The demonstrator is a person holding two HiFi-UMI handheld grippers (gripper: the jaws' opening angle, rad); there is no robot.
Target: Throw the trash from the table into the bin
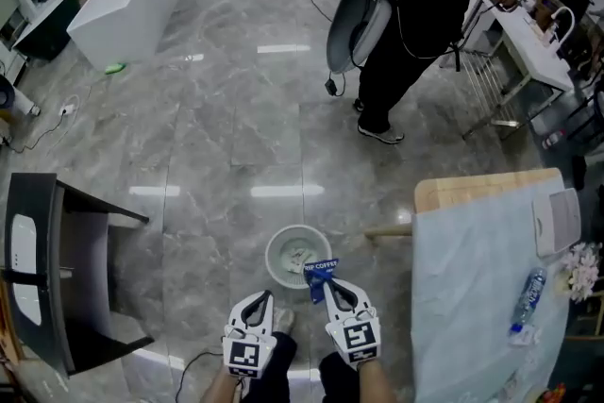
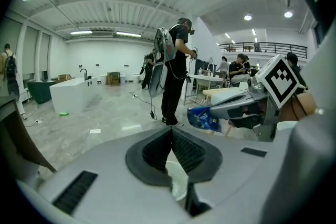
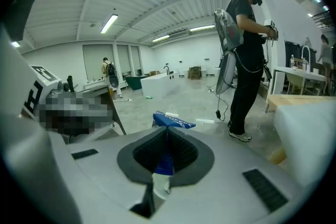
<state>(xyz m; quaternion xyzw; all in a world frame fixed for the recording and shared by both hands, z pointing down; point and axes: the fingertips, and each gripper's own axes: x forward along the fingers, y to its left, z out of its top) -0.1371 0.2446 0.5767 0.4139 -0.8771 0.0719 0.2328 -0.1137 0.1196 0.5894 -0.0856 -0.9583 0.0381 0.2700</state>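
Observation:
A round white bin (image 1: 272, 250) stands on the marble floor, some scraps inside it. My right gripper (image 1: 338, 286) is shut on a blue coffee packet (image 1: 321, 276), which hangs over the bin's near rim. In the right gripper view the packet (image 3: 173, 120) sticks out past the closed jaws (image 3: 167, 131). My left gripper (image 1: 258, 299) is just short of the bin, beside the right one. Its jaws (image 2: 170, 131) are shut, and a white scrap of paper (image 2: 177, 178) shows low between them. The left gripper view also shows the right gripper (image 2: 231, 108) and the packet (image 2: 203, 117).
A table with a pale blue cloth (image 1: 472, 297) stands to the right, with a water bottle (image 1: 530, 297) and other items on it. A dark cabinet (image 1: 57, 269) is at the left. A person in black (image 1: 406, 24) stands beyond the bin.

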